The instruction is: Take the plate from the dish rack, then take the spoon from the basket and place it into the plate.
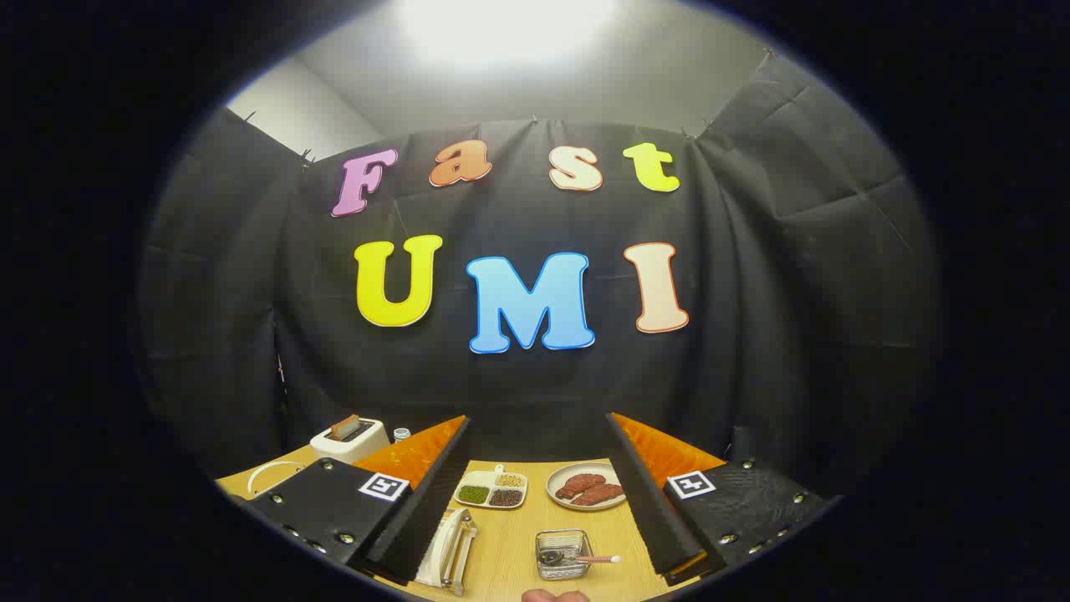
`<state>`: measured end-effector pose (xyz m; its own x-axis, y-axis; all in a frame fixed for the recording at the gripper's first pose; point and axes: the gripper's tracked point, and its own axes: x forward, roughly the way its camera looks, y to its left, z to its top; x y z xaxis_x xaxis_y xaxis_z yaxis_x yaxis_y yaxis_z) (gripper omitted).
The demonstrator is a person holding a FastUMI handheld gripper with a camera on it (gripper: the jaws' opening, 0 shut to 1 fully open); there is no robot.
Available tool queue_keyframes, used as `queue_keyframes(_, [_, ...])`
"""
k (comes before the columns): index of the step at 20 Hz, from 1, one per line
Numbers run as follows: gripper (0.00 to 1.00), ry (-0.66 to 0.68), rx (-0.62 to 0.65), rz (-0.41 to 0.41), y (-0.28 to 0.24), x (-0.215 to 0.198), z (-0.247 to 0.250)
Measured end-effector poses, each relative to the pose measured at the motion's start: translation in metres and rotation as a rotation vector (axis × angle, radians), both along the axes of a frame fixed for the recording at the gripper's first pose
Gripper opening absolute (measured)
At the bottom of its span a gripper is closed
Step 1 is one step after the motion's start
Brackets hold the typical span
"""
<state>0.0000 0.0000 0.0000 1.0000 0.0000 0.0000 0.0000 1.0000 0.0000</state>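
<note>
Between the wide-apart hand-held gripper [535,510] fingers: basket [563,553] with spoon [595,558].

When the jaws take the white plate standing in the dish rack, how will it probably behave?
The plate stands on edge in the dish rack, so it may tip or swing once lifted. It looks rigid and smooth, probably slippery and breakable. The gripper is open, jaws wide apart above the table.

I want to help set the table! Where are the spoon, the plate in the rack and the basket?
spoon [595,558]: gripper view, on its handle.
plate [440,535]: gripper view, on its upright face in the dish rack.
basket [562,569]: gripper view, on its near wall.
</note>
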Motion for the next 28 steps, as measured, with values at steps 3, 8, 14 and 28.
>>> queue_keyframes(3, [0.97, 0.006, -0.009, 0.014, 0.01, 0.001, 0.001])
queue_keyframes(8, [0.97, 0.009, -0.024, 0.029, 0.019, 0.0, 0.002])
queue_keyframes(14, [0.97, 0.014, -0.007, 0.024, 0.018, -0.003, 0.007])
queue_keyframes(28, [0.97, 0.262, 0.025, 0.107, 0.083, 0.026, -0.017])
